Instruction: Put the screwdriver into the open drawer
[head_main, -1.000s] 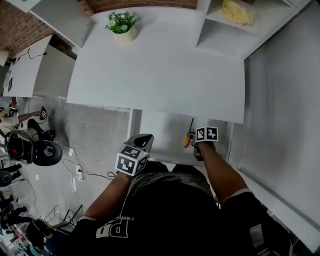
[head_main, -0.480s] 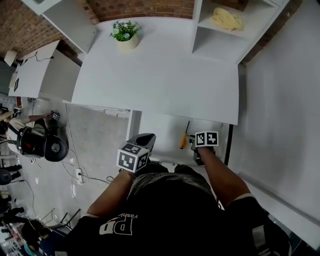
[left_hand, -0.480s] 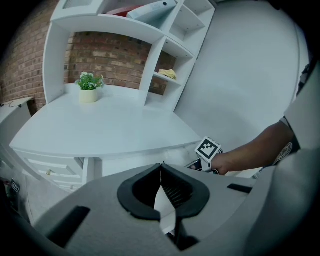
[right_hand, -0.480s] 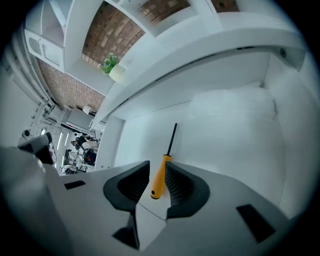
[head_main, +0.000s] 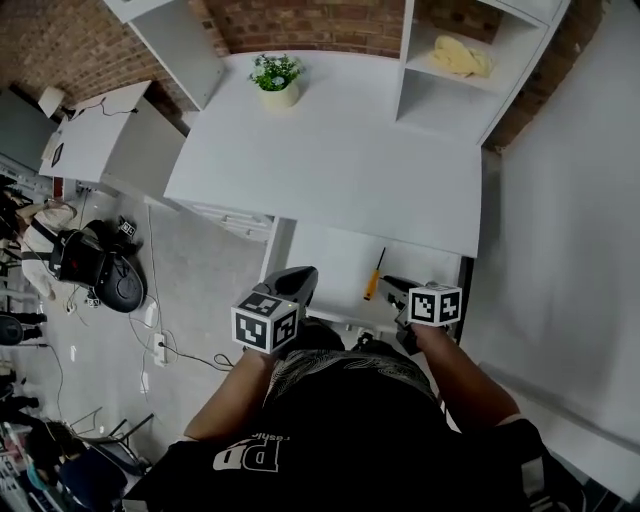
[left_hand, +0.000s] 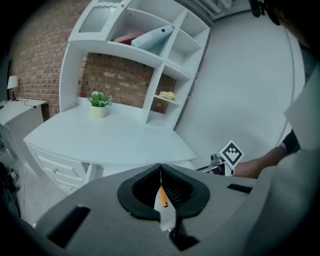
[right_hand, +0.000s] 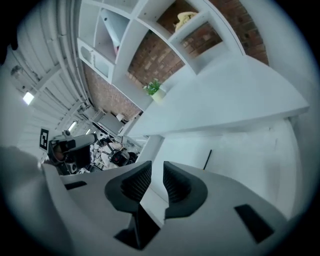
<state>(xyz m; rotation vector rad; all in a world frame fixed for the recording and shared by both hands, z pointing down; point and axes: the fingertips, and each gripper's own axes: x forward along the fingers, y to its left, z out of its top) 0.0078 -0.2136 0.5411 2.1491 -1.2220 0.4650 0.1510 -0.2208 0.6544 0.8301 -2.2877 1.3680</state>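
Head view: screwdriver (head_main: 376, 273) in open drawer (head_main: 328, 265) below desk (head_main: 330, 160), plant (head_main: 277, 76) atop; left tool (left_hand: 160, 168) closed; right tool (right_hand: 156, 170) empty, just narrowing.

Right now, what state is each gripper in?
Left gripper: closed, empty.
Right gripper: open, has just been closing, nothing between its fingers.

Bright, even light on flat white desk top (head_main: 330, 150); rectangular ceiling lamp (right_hand: 28, 97) glares at 9 o'clock; fisheye edges vignetted black.

We see an orange handle and black shaft on the screwdriver (head_main: 375, 275), a white drawer (head_main: 330, 265), a white table (head_main: 330, 160), and a red-brown brick wall (head_main: 320, 25).
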